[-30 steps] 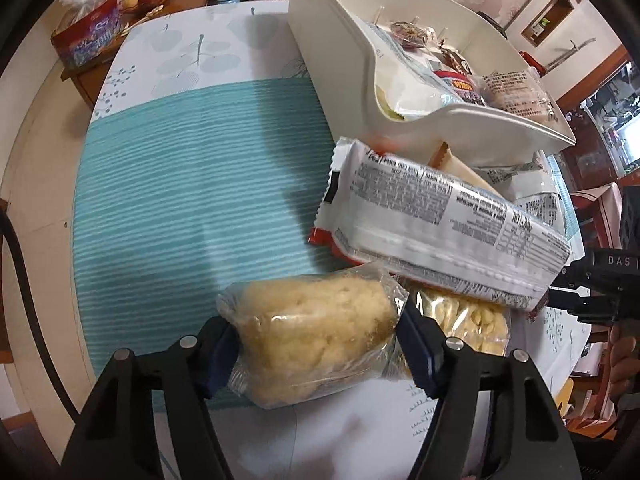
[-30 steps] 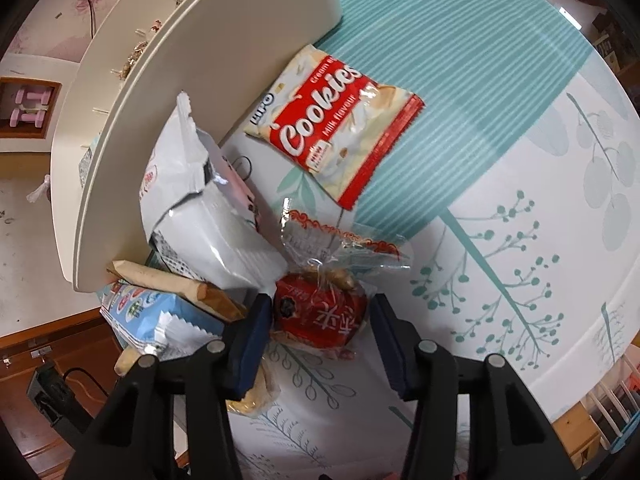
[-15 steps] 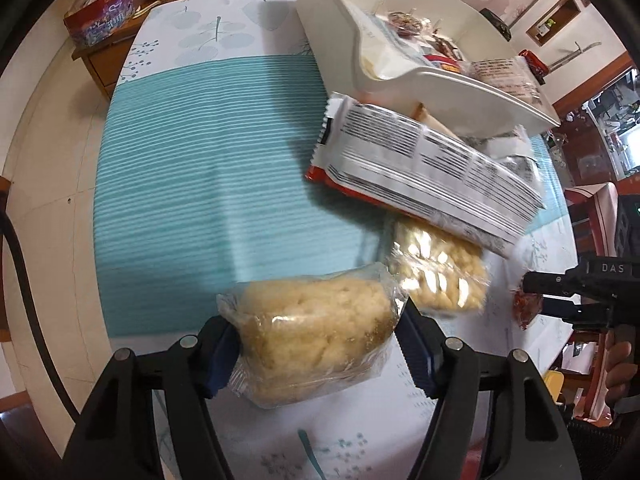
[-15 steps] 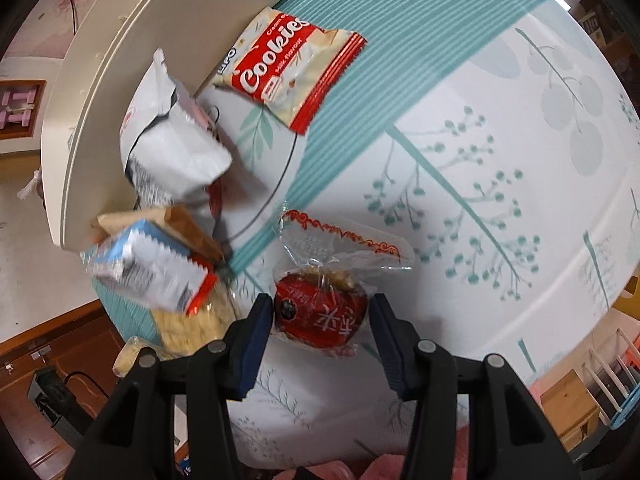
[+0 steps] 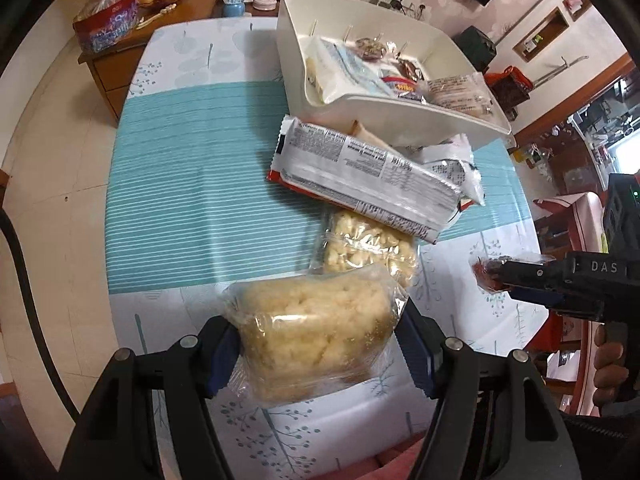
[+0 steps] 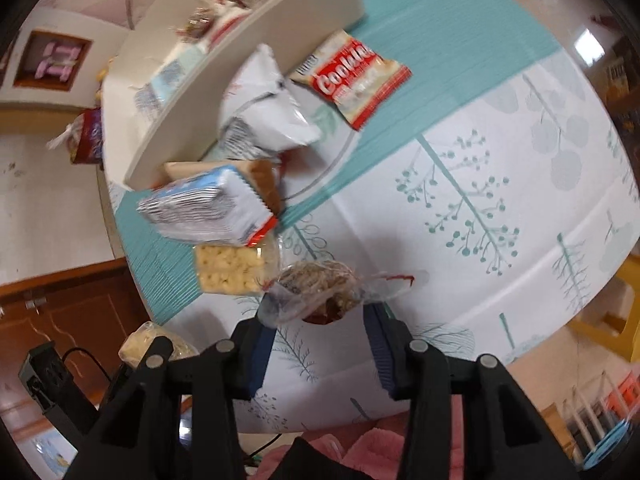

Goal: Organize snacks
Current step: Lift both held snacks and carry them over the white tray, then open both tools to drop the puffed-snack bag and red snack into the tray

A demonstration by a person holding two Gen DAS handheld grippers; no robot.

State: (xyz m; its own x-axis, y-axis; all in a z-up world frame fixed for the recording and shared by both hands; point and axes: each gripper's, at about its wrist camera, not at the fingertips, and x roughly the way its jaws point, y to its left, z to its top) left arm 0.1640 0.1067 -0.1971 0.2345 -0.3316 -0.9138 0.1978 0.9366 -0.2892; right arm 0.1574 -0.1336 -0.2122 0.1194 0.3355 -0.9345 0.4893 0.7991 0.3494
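My left gripper (image 5: 320,354) is shut on a clear-wrapped yellow puffed-rice cake (image 5: 316,328), held above the near table edge. My right gripper (image 6: 320,330) is shut on a small red-and-brown snack in clear wrap (image 6: 320,292); it also shows at the right of the left wrist view (image 5: 486,274). A white bin (image 5: 400,108) with several snacks stands at the far side. In front of it lie a long white biscuit pack (image 5: 360,176), a popcorn-like bag (image 5: 364,248), a silver bag (image 6: 264,120) and a red Cookies pack (image 6: 352,80).
The table has a teal-striped and leaf-print cloth (image 5: 192,184). A wooden sideboard (image 5: 120,60) with a red bag and fruit stands beyond the far left corner. Chairs and furniture stand to the right.
Both grippers have pulled back and risen from the pile with their snacks. The right gripper has turned, so its snack shows a brown side.
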